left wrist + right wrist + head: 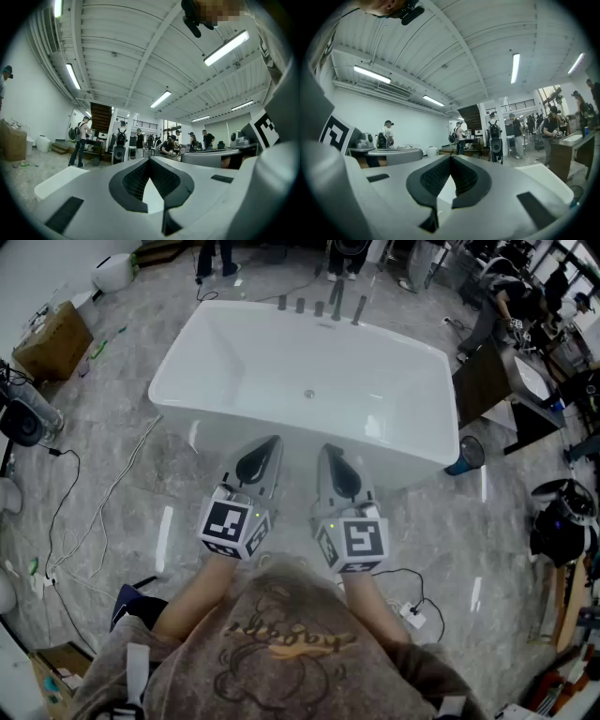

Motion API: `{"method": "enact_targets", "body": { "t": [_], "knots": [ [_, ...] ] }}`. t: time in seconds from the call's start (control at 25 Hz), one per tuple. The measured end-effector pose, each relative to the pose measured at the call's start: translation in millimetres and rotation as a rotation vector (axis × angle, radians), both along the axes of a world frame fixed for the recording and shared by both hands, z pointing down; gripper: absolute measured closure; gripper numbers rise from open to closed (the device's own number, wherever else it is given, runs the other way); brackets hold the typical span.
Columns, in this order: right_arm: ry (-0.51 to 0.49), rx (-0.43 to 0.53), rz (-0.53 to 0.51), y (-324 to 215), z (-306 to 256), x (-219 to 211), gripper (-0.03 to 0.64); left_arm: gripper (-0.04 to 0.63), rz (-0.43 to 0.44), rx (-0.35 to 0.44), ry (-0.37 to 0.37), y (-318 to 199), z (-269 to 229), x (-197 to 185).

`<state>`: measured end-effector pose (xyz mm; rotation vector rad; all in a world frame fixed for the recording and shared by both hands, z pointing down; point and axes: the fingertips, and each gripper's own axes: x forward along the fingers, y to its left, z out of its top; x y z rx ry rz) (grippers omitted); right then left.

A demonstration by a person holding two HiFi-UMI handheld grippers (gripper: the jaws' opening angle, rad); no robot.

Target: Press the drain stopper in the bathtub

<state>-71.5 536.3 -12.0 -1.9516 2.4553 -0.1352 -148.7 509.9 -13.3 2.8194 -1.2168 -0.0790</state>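
Left hand-held gripper [275, 440], right hand-held gripper [325, 448], closed, near bathtub rim [180, 350]

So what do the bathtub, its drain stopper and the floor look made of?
Bathtub: glossy white, likely acrylic or enamel, with soft highlights. Drain stopper: small, shiny, probably metal; too small to confirm. Floor: polished grey veined stone or tile, reflecting lights.

I hold both grippers side by side just in front of my chest, pointing away from me. My left gripper [270, 444] and right gripper [328, 451] angle slightly toward each other at the far end, close but apart. On each, the jaw tips meet. The marker cubes [232, 527] sit nearest me, above my bare forearms [202, 592].
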Motion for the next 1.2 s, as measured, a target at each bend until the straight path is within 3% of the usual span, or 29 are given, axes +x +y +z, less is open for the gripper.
{"method": "enact_targets", "body": {
  "t": [0.6,1.2],
  "knots": [
    [-0.034,0.024,-0.012,-3,-7,-11,0.615,0.589,0.004,0.004,-0.003,-5,-3,-18],
    [-0.055,0.047,0.058,-12,-4,-6,0.614,0.589,0.045,0.0,-0.01,-23,1,-32]
  ]
}}
